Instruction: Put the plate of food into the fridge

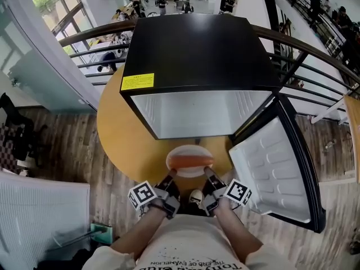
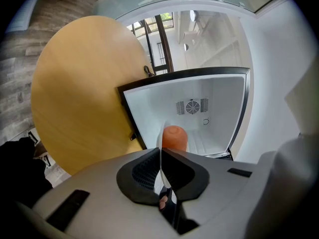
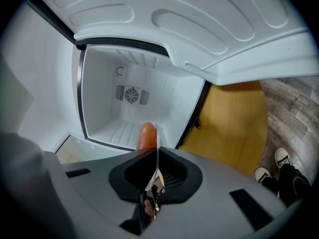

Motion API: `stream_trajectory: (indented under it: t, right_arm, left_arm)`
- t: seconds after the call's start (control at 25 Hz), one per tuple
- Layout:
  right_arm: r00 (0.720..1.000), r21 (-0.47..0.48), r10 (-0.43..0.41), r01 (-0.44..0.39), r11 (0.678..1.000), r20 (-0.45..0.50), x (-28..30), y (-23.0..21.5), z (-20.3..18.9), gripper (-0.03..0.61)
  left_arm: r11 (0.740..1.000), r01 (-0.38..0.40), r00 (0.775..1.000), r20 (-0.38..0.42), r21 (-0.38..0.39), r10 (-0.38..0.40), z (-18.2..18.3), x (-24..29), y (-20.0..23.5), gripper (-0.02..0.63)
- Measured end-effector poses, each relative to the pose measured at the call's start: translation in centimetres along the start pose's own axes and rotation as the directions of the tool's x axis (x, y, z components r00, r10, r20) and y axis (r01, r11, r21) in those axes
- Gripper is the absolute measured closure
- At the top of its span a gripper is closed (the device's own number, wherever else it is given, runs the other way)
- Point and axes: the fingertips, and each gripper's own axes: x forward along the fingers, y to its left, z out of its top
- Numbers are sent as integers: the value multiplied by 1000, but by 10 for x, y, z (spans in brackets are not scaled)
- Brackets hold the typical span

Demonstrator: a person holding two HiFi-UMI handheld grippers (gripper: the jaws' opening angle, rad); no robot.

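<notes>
A white plate (image 1: 190, 167) carrying an orange sausage (image 1: 190, 161) hangs in front of the open mini fridge (image 1: 194, 112). My left gripper (image 1: 169, 181) is shut on the plate's near-left rim and my right gripper (image 1: 210, 179) is shut on its near-right rim. In the left gripper view the plate's thin rim (image 2: 160, 156) runs between the jaws, with the sausage (image 2: 174, 137) beyond. In the right gripper view the rim (image 3: 156, 156) is pinched the same way, the sausage (image 3: 145, 136) pointing at the empty white fridge interior (image 3: 132, 103).
The black fridge stands on a round wooden table (image 1: 126, 136). Its door (image 1: 281, 170) hangs open to the right, white inner liner facing up. A metal railing (image 1: 309, 55) curves behind. My shoe (image 1: 195, 196) shows on the wood floor below.
</notes>
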Motion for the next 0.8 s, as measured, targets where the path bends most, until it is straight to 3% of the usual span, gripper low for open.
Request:
stream_trajectory:
  t: [0.8]
  right_arm:
    - [998,-13,-21,22,1000,65,60,-6,29,544]
  left_arm:
    - [999,31,1000,0,-18,-31,51,51,6,583]
